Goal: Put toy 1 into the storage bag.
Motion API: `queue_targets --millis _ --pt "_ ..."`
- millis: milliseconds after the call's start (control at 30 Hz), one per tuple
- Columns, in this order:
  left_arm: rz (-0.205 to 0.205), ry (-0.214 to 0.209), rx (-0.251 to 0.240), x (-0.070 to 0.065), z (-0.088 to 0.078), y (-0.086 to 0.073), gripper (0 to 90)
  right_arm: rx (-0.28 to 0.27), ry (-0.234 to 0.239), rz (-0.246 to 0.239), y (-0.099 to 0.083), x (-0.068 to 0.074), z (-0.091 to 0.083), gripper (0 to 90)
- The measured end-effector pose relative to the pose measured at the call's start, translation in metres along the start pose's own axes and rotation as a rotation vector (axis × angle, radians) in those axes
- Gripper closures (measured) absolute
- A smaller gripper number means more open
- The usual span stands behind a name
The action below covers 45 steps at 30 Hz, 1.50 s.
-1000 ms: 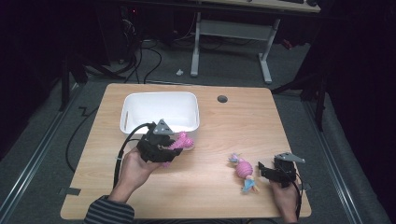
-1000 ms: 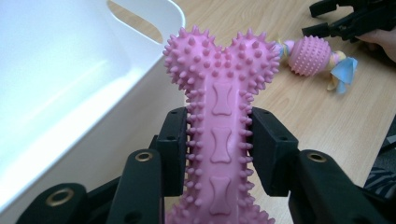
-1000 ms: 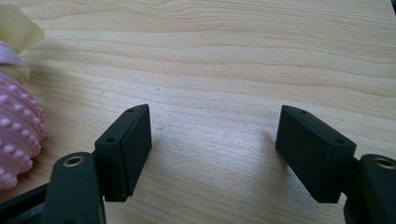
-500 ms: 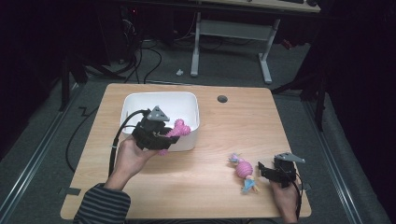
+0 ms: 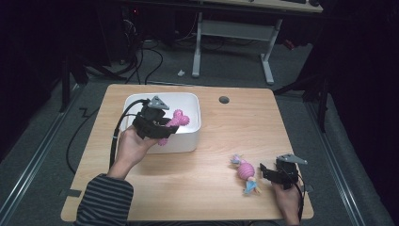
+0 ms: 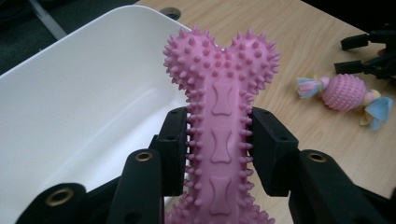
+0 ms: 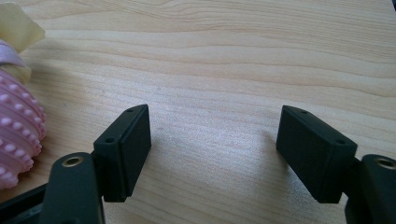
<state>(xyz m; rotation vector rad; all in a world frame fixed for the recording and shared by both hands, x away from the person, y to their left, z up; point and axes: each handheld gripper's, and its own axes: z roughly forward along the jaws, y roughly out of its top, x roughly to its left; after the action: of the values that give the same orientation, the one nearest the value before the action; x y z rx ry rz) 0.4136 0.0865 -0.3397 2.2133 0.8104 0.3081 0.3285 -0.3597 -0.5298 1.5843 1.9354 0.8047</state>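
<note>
The left gripper (image 6: 219, 154), clamped on the pink bone (image 6: 219, 116), hovers over the white bin (image 5: 188, 136); the ball toy (image 5: 245, 171) waits beside the right gripper (image 5: 269, 172), jaws apart.

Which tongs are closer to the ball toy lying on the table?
The right. The right tongs sit open on the table just beside the ball toy, not touching it. The left tongs are far off at the white bin, shut on the pink bone.
</note>
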Motion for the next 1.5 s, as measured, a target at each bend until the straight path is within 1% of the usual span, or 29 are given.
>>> queue_targets --millis 33,167,267,400,467,500,533,567,667,833,933,1000,1033,1200,1300,1500 --pt "0.0 0.0 0.0 0.0 0.0 0.0 59.4 0.0 0.0 0.0 0.0 0.0 0.0 26.6" --pt "-0.019 0.018 -0.01 0.009 0.0 0.002 59.3 0.0 0.001 -0.001 0.0 0.0 0.0 26.6" --pt "-0.016 0.045 0.0 0.014 0.0 0.004 59.2 0.0 0.001 -0.001 0.0 0.0 0.0 26.6" --pt "-0.015 0.065 0.004 0.02 0.0 0.006 59.2 0.0 0.0 -0.001 0.0 0.0 0.0 26.6" --pt "-0.016 0.08 0.01 0.023 0.003 0.007 59.2 0.0 0.001 -0.001 0.0 0.0 0.0 26.5" --pt "-0.016 0.08 0.01 0.023 0.003 0.007 59.1 0.0 0.001 -0.001 0.0 0.0 0.0 26.5" --pt "-0.014 0.092 0.019 0.026 0.006 0.007 59.1 0.0 0.001 0.0 0.0 0.0 0.0 26.6" --pt "-0.014 0.092 0.019 0.026 0.006 0.007 59.1 0.0 0.001 0.0 0.0 0.0 0.0 26.6" --pt "-0.01 0.114 0.034 0.03 0.011 0.008 59.0 0.0 0.001 -0.001 0.0 0.0 0.0 26.6" --pt "-0.018 0.121 0.05 0.035 0.017 0.008 58.9 0.0 0.001 0.0 0.0 0.0 0.0 26.6" --pt "-0.018 0.137 0.061 0.037 0.023 0.007 58.9 0.0 0.0 0.0 0.0 0.0 0.0 26.6" --pt "-0.019 0.139 0.064 0.038 0.025 0.007 58.9 0.0 0.0 0.0 0.0 0.0 0.0 26.6" --pt "-0.025 0.136 0.066 0.04 0.027 0.007 58.8 0.0 0.0 0.0 0.0 0.0 0.0 26.5" --pt "-0.017 0.144 0.084 0.041 0.032 0.007 58.7 0.0 0.0 0.0 0.0 0.0 0.0 26.5" --pt "-0.019 0.15 0.09 0.042 0.035 0.007 58.7 0.0 0.0 0.0 0.0 0.0 0.0 26.6" --pt "-0.028 0.149 0.097 0.046 0.039 0.003 58.5 0.0 0.0 0.0 0.0 0.0 0.0 26.5"
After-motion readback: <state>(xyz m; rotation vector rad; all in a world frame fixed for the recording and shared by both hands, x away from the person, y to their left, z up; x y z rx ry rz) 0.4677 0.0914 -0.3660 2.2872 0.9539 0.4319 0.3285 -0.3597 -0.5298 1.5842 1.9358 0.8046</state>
